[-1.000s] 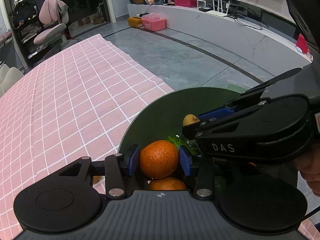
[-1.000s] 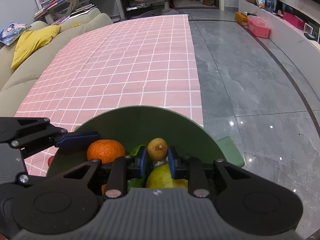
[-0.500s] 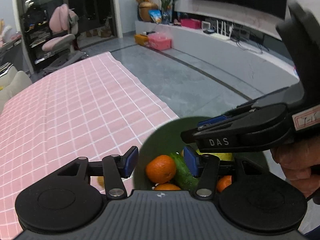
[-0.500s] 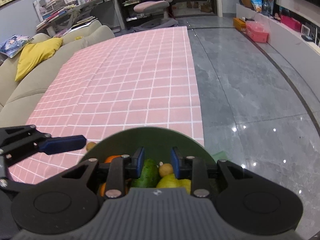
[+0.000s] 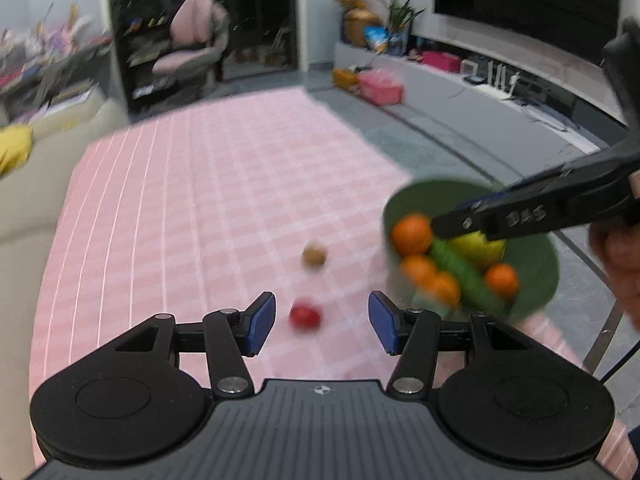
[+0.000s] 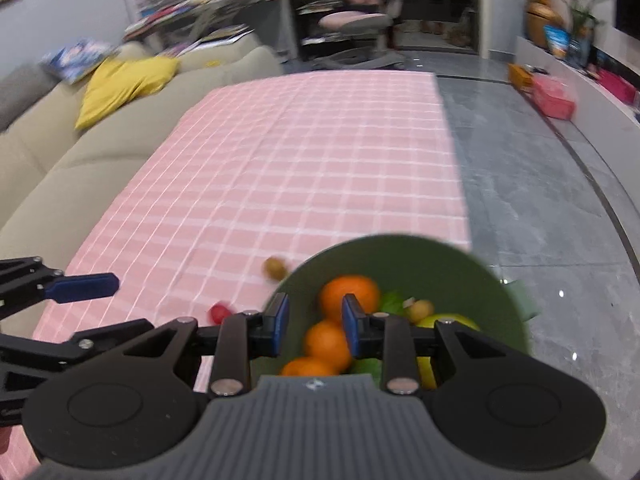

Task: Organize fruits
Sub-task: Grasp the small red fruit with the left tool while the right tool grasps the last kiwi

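On pink cloth with white grid lines (image 5: 208, 208), near its right edge: round, smooth-walled green bowl (image 6: 448, 264), matte finish, loaded with glossy round oranges (image 6: 350, 294), a yellow-green pear-like fruit (image 5: 478, 248), a long dark green cucumber (image 5: 460, 270) and a small tan oval fruit (image 6: 421, 309). Loose on cloth, left of bowl: small brown oval fruit (image 5: 314, 255) near the rim, and a small red round fruit (image 5: 305, 317) nearer the cameras; both blurred, skin texture not readable. Left gripper (image 5: 322, 322): black ribbed plastic body, flat blue pads (image 5: 261, 322), jaws spread wide, empty, above cloth with red fruit between and beyond the tips. Right gripper (image 6: 314, 322): same build, jaws apart at moderate gap, empty, hovering over bowl's near rim with oranges seen through the gap. Contact with rim: cannot tell.
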Tool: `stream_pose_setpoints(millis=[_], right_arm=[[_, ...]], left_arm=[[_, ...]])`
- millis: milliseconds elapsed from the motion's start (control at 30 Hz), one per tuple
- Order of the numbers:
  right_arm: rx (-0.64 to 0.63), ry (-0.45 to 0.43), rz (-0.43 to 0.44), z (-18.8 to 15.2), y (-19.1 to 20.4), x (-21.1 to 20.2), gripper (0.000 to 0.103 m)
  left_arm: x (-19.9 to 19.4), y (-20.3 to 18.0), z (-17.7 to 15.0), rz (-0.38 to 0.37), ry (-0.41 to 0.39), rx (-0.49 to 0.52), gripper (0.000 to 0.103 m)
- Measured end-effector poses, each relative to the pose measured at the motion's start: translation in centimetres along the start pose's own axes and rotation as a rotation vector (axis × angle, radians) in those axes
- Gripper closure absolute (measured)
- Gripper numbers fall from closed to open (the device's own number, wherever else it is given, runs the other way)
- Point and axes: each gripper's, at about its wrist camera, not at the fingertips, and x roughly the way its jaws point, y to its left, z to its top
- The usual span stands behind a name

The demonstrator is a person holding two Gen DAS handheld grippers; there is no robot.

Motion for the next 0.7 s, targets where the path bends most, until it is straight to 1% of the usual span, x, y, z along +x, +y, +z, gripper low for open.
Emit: stream_pose_setpoints(millis=[67,133,300,400,467,500,567,700], right_arm=[[-0.038,0.018,0.015,-0.7,1.6,0.2,0.077],[-0.054,0.027,0.025,-1.2,2.8,0.5,0.077],[-0.081,0.037,0.038,-1.2,4.7,1.3,0.077],[-0.064,0.032,0.032,-0.9,4.4,1.7,0.077],[-0.053,0.033,0.027,-0.6,4.0,1.9,0.077],[-0.047,0.032,0.026,-0.5,3.8,1.9,0.077],[-0.036,0.028,0.025,-0.3,3.4,2.1,0.077],[-0.026,0.019,0.035,0.2,2.6,1.8,0.077]], left_arm=[[0.6,0.8,-1.1,0.008,0.036,-0.024,0.040],[1.0,1.4,-1.5,0.004,0.054,-0.039,0.040],[2.0,2.0,-0.7,0.013,0.038,-0.018,0.040],[3.3,1.7,-0.2,-0.004,0.022,0.006,0.040],[4.6,1.3,-0.2,-0.019,0.021,0.040,0.040],[5.1,1.4,-0.8,-0.027,0.023,0.060,0.040],[6.6,1.1,-0.9,-0.036,0.032,0.090,0.040],[9.1,1.3,-1.2,-0.044,0.058,0.102,0.040]])
